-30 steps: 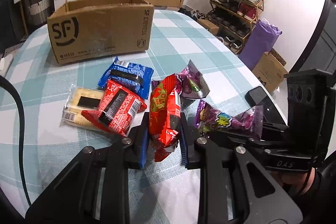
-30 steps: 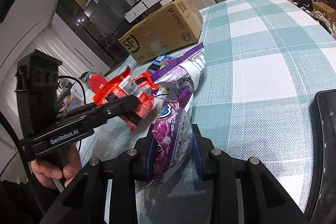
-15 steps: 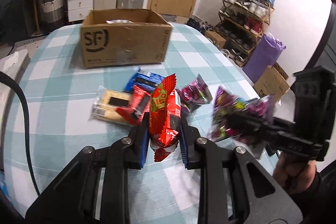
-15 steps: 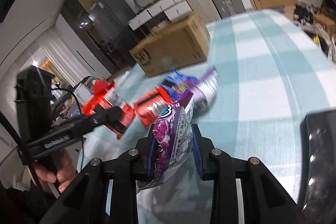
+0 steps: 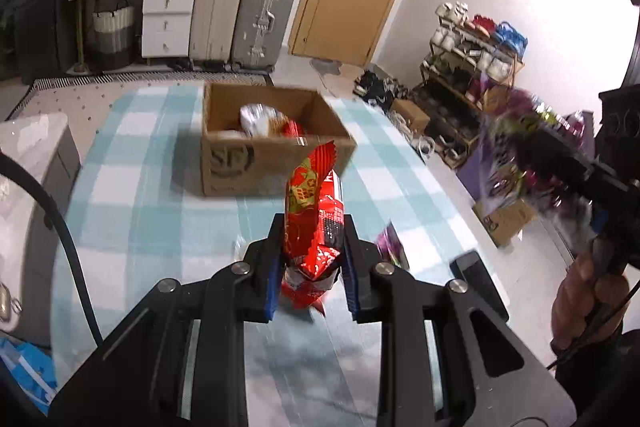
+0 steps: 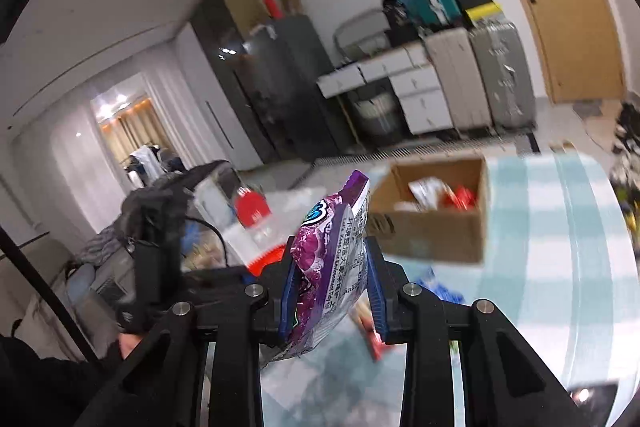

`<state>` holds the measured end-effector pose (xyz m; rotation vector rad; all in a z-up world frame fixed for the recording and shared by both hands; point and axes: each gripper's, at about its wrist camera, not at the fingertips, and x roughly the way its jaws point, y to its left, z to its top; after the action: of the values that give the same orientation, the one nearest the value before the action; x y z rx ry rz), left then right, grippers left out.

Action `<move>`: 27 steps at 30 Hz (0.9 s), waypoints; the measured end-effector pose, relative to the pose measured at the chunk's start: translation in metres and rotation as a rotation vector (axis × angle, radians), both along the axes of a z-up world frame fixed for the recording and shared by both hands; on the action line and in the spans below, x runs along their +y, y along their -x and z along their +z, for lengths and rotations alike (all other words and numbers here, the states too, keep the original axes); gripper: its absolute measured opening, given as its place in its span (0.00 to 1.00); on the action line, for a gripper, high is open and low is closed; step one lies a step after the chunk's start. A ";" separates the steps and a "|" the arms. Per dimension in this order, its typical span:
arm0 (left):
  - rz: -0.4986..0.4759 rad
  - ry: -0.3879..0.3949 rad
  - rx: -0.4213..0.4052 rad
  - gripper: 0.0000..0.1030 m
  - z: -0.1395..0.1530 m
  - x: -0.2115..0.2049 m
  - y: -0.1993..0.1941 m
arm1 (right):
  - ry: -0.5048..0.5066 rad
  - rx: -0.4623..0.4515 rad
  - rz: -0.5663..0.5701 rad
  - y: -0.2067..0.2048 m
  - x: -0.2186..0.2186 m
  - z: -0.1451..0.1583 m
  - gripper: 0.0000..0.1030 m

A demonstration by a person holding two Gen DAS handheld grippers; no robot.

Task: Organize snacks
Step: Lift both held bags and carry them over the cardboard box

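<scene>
Both jaws are clenched – left gripper [image 5: 311, 269] on red packet [image 5: 314, 223], right gripper [image 6: 332, 291] on purple bag [image 6: 332, 263]; slippery foil may slide out before the box [image 5: 276, 151].

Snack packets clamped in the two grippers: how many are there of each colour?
Red packet, in the left gripper: 1
Purple packet, in the right gripper: 1
Total: 2

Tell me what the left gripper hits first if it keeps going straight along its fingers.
Probably the brown cardboard box. The left gripper, shut on a red snack packet, points down toward the box's near wall, with only checked tablecloth between. Depth is unclear, so it might meet the cloth first.
</scene>
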<state>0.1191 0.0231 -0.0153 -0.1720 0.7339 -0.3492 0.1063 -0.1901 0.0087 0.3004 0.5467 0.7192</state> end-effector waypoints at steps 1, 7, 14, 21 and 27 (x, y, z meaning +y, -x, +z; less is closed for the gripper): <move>0.007 0.001 -0.010 0.21 0.008 0.004 -0.005 | -0.001 -0.012 0.006 -0.005 0.003 0.009 0.29; 0.010 0.010 -0.044 0.21 0.050 0.023 -0.030 | -0.039 -0.033 0.017 -0.044 0.010 0.057 0.29; 0.027 -0.032 -0.076 0.21 0.094 0.032 -0.066 | -0.039 -0.024 0.014 -0.104 0.020 0.096 0.29; 0.029 -0.042 -0.036 0.21 0.108 0.028 -0.114 | 0.023 0.000 -0.009 -0.161 0.030 0.106 0.29; 0.044 -0.039 0.003 0.21 0.097 0.018 -0.163 | 0.100 0.038 -0.034 -0.209 0.040 0.088 0.29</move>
<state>0.2823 0.0413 0.0815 -0.1515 0.7385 -0.2928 0.3149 -0.1499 0.0972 0.2298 0.6108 0.6517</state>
